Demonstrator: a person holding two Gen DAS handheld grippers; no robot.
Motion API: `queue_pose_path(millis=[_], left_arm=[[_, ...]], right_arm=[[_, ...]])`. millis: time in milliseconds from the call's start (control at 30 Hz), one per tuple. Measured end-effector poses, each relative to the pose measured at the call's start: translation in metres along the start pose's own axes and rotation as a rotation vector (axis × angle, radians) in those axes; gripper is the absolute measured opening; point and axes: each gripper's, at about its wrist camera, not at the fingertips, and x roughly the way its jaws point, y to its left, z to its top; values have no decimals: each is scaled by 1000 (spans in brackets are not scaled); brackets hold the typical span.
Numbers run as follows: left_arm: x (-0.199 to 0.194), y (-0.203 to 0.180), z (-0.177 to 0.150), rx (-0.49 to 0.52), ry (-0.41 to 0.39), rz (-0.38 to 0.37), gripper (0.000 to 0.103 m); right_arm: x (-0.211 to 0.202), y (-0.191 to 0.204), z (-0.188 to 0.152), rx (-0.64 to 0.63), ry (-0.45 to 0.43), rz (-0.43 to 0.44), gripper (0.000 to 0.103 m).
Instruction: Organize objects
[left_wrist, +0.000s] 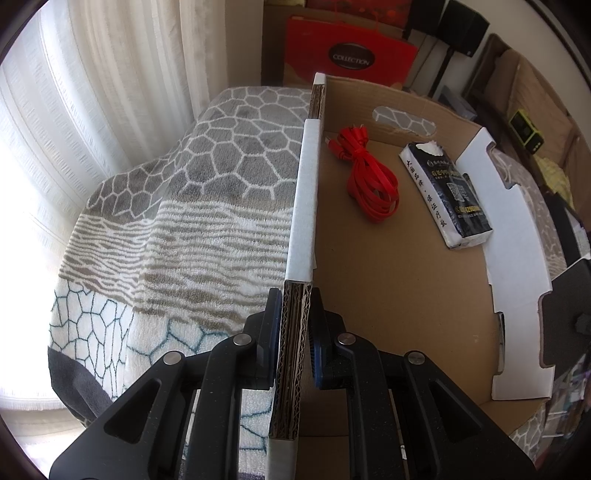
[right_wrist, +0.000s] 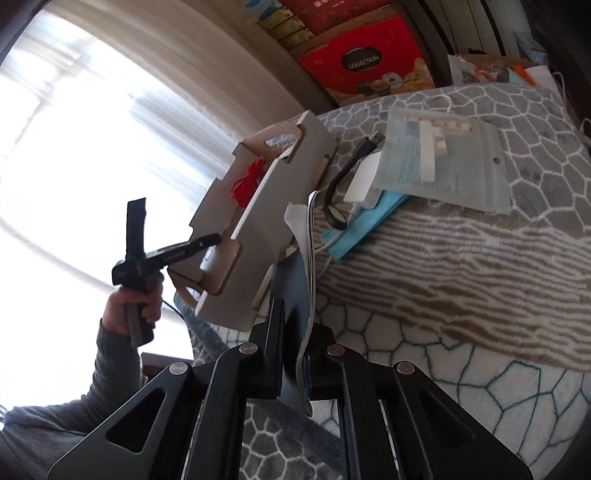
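My left gripper (left_wrist: 295, 306) is shut on the left wall of an open cardboard box (left_wrist: 388, 295). Inside the box lie a coiled red cable (left_wrist: 373, 181) and a dark tissue pack (left_wrist: 447, 192). In the right wrist view the box (right_wrist: 258, 229) is tilted up off the blanket, and the left gripper (right_wrist: 214, 240) clamps its near edge. My right gripper (right_wrist: 295, 314) is shut on a thin booklet (right_wrist: 308, 295), held edge-on beside the box. On the blanket lie a clear plastic pouch (right_wrist: 443, 162), a blue face mask (right_wrist: 365, 225) and a black USB cable (right_wrist: 343, 177).
A grey-and-white patterned blanket (left_wrist: 177, 229) covers the surface, also in the right wrist view (right_wrist: 461, 295). A red "Collection" gift bag (left_wrist: 351, 55) and cardboard stand behind. White curtains (left_wrist: 74, 110) hang at the left. A green device (left_wrist: 526, 129) sits far right.
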Motion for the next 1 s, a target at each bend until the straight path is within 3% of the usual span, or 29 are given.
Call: queue_pose_path(millis=[67,267,500,667,867,1000], left_arm=[[0,0,0,-1,-1,1,12],[0,-1,0,-2,0,-1,12],[0,-1,0,-3,0,-2,12],[0,-2,1,-6,2,-3,12],[0,0,1,-20,13,-24,12],[-1,2,1,-36,20,-41,12]], right_arm=[[-9,3,7,19,-33,-45,5],[-39,22,36,10,-133,-69,4],[-42,65,77,-61,-210,-85,4],[-17,96,95,-121,-187,-44,4],[36,112,90,-113,-101,22,4],[63,119,79,-152,-54,-10,4]])
